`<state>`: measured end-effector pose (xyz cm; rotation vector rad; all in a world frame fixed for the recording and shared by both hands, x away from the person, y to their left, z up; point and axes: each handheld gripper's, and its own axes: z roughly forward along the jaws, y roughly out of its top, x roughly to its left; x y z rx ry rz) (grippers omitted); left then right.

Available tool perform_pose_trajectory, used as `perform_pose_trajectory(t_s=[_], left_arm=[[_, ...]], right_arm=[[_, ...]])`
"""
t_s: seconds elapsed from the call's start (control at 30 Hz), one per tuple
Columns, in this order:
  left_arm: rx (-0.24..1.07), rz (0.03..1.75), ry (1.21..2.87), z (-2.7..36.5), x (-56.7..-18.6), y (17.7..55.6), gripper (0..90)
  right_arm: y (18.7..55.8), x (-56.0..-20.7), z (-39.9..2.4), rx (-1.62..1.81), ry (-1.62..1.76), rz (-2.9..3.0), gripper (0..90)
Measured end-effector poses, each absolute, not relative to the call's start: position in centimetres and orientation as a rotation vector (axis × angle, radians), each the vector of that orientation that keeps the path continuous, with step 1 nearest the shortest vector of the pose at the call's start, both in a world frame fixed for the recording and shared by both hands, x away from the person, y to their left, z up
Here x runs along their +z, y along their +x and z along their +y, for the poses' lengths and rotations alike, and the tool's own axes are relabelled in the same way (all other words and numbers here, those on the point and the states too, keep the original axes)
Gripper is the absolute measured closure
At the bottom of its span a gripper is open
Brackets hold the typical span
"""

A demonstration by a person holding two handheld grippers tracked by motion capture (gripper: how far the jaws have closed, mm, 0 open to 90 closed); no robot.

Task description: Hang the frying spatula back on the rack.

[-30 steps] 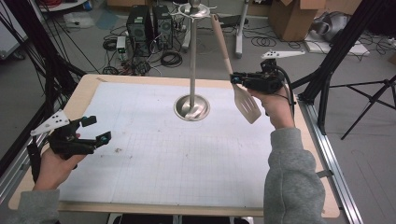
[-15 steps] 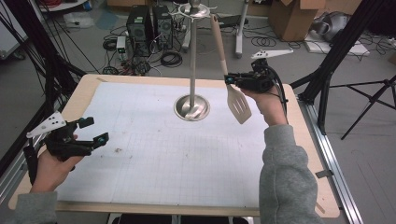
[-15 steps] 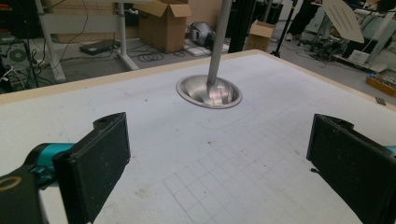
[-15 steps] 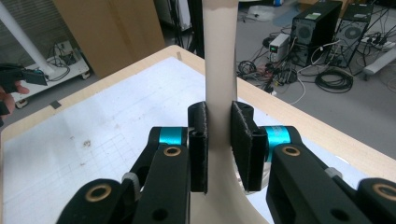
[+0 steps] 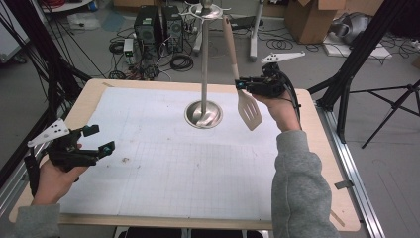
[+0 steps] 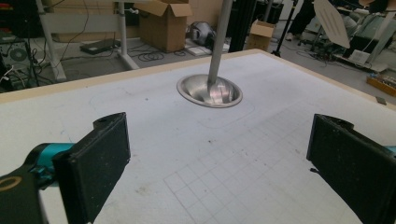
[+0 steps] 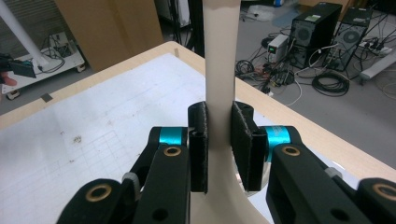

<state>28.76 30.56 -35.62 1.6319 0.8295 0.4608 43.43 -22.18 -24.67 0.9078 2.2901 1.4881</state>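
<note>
A cream slotted spatula (image 5: 249, 110) with a wooden handle hangs head down, just right of a metal stand's pole (image 5: 204, 59). My right gripper (image 5: 240, 85) is shut on its neck; in the right gripper view both pads (image 7: 198, 144) press the cream neck (image 7: 219, 79). The handle's top reaches the hook ring (image 5: 208, 11) on the stand; whether it touches a hook I cannot tell. My left gripper (image 5: 95, 139) is held open and empty near the table's left edge. In the left gripper view its jaws stand wide apart, facing the stand's base (image 6: 209, 89) and the spatula head (image 6: 331, 21).
The stand's round steel base (image 5: 203, 114) sits at the back middle of the white gridded mat (image 5: 173, 163). Computer towers (image 5: 156, 25), cables and cardboard boxes (image 5: 309, 15) lie on the floor beyond the table. A black tripod (image 5: 391, 99) stands to the right.
My right gripper has carried the spatula a little to the left, closer to the stand's pole. The left gripper has stayed about where it was, open.
</note>
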Motion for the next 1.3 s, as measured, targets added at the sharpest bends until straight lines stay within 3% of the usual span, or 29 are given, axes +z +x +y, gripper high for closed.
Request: perform_pose_trajectory(t_s=[1.3], left_arm=[[0.494,0.870,1.632,31.9,-36.0,27.0,6.6]], right_arm=[[46.3,-26.7,-18.3,1.458,0.848,2.237,77.4]])
